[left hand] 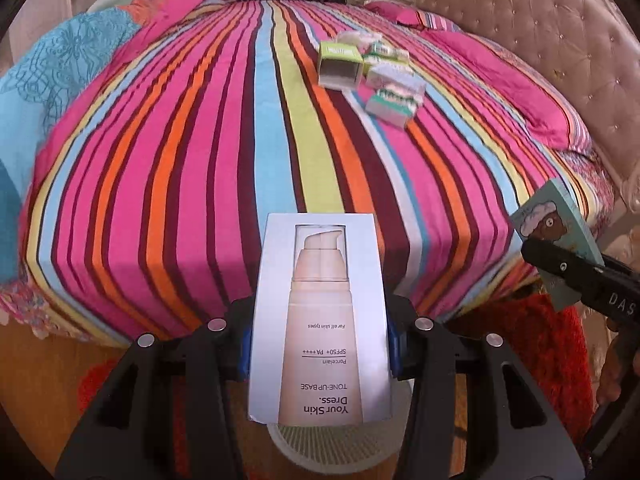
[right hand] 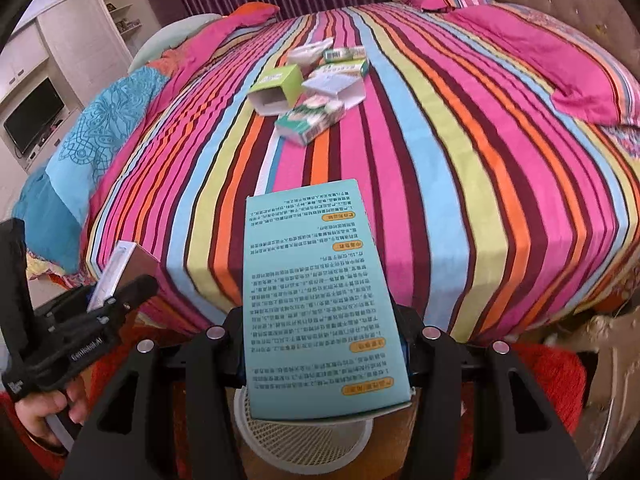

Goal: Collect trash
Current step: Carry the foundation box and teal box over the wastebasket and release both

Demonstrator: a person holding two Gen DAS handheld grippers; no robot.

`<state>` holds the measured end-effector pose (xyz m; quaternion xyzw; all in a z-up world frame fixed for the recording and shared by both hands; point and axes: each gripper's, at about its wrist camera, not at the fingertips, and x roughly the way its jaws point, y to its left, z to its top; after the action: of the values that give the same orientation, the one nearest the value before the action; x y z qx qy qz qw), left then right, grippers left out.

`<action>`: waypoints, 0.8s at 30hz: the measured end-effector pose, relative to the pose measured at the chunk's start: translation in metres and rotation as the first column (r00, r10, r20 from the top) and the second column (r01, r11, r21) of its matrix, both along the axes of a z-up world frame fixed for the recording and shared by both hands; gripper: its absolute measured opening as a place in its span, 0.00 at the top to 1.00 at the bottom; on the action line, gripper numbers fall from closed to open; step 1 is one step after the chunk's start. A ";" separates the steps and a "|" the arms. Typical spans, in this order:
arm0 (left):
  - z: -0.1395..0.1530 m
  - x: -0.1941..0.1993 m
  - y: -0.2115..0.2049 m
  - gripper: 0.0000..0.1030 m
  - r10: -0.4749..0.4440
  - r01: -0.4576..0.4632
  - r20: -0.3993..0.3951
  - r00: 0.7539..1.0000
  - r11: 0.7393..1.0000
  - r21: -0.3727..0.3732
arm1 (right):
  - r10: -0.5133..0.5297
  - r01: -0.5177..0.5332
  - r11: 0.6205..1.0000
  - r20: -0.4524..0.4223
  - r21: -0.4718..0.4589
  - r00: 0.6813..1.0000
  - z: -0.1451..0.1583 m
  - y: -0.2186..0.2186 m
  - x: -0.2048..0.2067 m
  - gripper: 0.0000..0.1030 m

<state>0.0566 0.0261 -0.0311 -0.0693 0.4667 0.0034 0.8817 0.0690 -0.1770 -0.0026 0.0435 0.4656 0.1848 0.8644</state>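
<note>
My left gripper (left hand: 320,344) is shut on a white cosmetics box (left hand: 320,320) printed with a beige pump bottle, held above a white mesh trash bin (left hand: 336,446). My right gripper (right hand: 322,354) is shut on a teal box (right hand: 320,300) covered in printed text, held above the same bin (right hand: 304,438). The teal box with a bear picture also shows at the right of the left wrist view (left hand: 560,236). The white box shows at the left of the right wrist view (right hand: 114,276). Several small green and white boxes (left hand: 368,72) (right hand: 312,88) lie far out on the striped bed.
The bed (left hand: 224,152) has a striped cover, pink pillows (right hand: 576,72) and a tufted headboard (left hand: 560,40) at the right. A blue blanket (right hand: 96,128) lies at the left. A red rug (left hand: 532,360) covers the floor under the bin. A TV cabinet (right hand: 36,116) stands far left.
</note>
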 end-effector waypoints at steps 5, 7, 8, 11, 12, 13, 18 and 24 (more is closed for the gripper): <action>-0.013 -0.020 -0.005 0.54 -0.033 0.032 -0.030 0.999 0.999 -0.006 | 0.021 -0.022 0.999 -0.024 -0.035 0.999 -0.011 0.013 -0.021 0.53; -0.016 -0.027 -0.008 0.54 -0.048 0.048 -0.043 0.998 0.999 -0.001 | 0.026 -0.028 0.998 -0.035 -0.059 0.999 -0.014 0.016 -0.027 0.53; -0.018 -0.029 -0.009 0.54 -0.055 0.055 -0.050 0.997 0.998 0.002 | 0.037 -0.040 0.997 -0.041 -0.065 0.998 -0.015 0.019 -0.031 0.53; -0.026 -0.037 -0.012 0.54 -0.067 0.066 -0.081 0.994 0.998 -0.010 | 0.050 -0.055 0.996 -0.072 -0.068 0.996 -0.021 0.021 -0.038 0.53; -0.028 -0.038 -0.012 0.54 -0.066 0.064 -0.089 0.994 0.998 -0.020 | 0.047 -0.052 0.997 -0.084 -0.061 0.995 -0.023 0.021 -0.038 0.53; -0.032 -0.039 -0.011 0.54 -0.063 0.059 -0.100 0.993 0.998 -0.035 | 0.040 -0.046 0.998 -0.102 -0.051 0.994 -0.027 0.019 -0.038 0.53; -0.047 -0.041 -0.014 0.54 -0.062 0.057 -0.146 0.987 0.998 -0.038 | 0.005 -0.006 1.000 -0.207 -0.006 0.978 -0.053 0.009 -0.037 0.53; -0.068 -0.037 -0.021 0.54 -0.076 0.070 -0.211 0.974 0.997 -0.040 | -0.014 0.027 0.999 -0.348 0.033 0.937 -0.088 0.005 -0.030 0.53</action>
<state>0.0195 0.0048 -0.0990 -0.0654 0.5605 -0.0291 0.8251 0.0391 -0.1722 -0.0906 0.0964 0.6070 0.1739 0.7695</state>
